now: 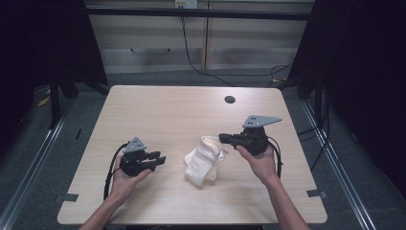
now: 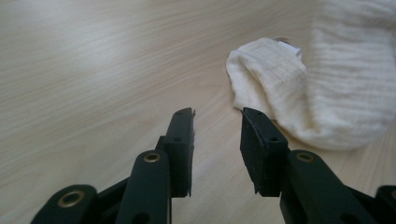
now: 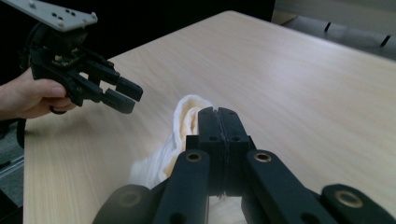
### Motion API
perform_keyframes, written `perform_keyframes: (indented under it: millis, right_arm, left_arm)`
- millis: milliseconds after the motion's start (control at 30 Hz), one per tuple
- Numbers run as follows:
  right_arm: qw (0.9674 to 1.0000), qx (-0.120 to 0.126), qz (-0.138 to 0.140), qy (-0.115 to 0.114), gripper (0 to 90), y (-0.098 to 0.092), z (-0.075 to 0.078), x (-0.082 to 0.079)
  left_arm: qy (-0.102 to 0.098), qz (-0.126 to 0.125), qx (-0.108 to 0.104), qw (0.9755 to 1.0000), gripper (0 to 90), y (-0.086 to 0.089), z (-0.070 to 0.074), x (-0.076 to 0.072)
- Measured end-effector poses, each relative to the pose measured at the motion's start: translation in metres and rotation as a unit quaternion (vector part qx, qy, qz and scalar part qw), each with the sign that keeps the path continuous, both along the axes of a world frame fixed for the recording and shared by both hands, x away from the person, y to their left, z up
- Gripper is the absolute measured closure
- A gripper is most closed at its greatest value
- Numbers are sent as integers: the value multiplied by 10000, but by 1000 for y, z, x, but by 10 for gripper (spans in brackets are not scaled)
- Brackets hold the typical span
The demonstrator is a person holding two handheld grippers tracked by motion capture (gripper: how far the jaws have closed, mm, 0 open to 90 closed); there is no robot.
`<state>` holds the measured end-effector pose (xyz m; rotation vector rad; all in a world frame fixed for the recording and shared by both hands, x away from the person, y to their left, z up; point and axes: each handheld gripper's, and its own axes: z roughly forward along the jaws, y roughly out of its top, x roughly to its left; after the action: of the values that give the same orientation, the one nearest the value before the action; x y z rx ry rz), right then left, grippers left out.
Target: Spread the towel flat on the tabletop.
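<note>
A cream ribbed cloth [image 1: 203, 163] lies bunched on the wooden table [image 1: 167, 110], right of the middle. Its far end is pulled up to my right gripper [image 1: 221, 137], whose jaws are pressed together on the cloth's edge. In the right gripper view the cloth [image 3: 184, 121] hangs just behind and below that gripper [image 3: 218, 112]. My left gripper [image 1: 159, 158] hovers left of the cloth, open, with nothing between its fingers. In the left gripper view the gripper [image 2: 217, 114] points at bare table, with the cloth [image 2: 327, 93] ahead to the right. The right gripper view shows the left gripper [image 3: 126, 95] farther off.
A dark round hole [image 1: 230, 99] sits in the table's far right part. Bare wood stretches across the far half and the left side. Black cables [image 1: 191, 57] run over the floor beyond the table, and dark curtains close both sides.
</note>
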<state>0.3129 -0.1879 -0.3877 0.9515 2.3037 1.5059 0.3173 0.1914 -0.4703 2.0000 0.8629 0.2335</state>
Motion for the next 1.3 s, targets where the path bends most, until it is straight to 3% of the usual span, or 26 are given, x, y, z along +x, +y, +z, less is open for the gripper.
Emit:
perform_keyframes:
  millis: [33,333,367,400,533,633,667,800,933,967,1000,1033,1067,1100,1167,1200,1300]
  right_arm:
    - [9999,-35,6,-127,894,1,14,1]
    - [9965,17,-116,-825,895,3,83,5]
    - [9965,17,-116,-825,895,3,83,5]
    - [9950,53,-162,-982,894,2,98,6]
    - [9919,84,-223,-1248,895,3,127,6]
    - [9900,96,-273,-1379,895,3,139,5]
    - [9878,106,-293,-1529,895,4,153,2]
    - [9857,137,-285,-1653,895,7,166,-1]
    - [9876,60,-276,-1546,895,9,157,3]
    - [9902,34,-300,-1362,895,9,141,10]
    - [9902,34,-300,-1362,895,9,141,10]
    - [9929,-31,-335,-1143,894,8,122,19]
    - [9929,-31,-335,-1143,894,8,122,19]
    - [9955,-76,-365,-872,895,7,97,28]
    - [9967,-109,-405,-690,894,6,77,33]
    - [9967,-109,-405,-690,894,6,77,33]
    - [9982,-196,-468,-313,894,3,32,41]
  left_arm:
    - [-7,64,-43,10000,625,2,0,0]
    - [-25,145,-50,9999,578,5,1,1]
    - [-23,152,-59,9999,578,5,1,1]
    - [-33,139,-43,9999,572,5,1,1]
    - [-34,179,-68,9998,565,6,1,1]
    - [-45,216,-100,9997,562,6,1,2]
    - [-39,237,-114,9996,557,7,1,2]
    - [-28,264,-124,9996,538,8,2,2]
    - [-11,261,-103,9996,530,8,1,3]
    - [-8,235,-88,9997,530,7,0,3]
    - [-8,235,-88,9997,529,7,0,3]
    - [2,219,-72,9997,527,6,-1,2]
    - [2,219,-72,9997,526,6,-1,2]
    - [8,205,-31,9998,525,6,-1,2]
    - [12,182,-21,9998,522,5,-2,2]
    - [12,182,-21,9998,521,5,-2,2]
    - [27,172,-15,9998,516,4,-3,2]
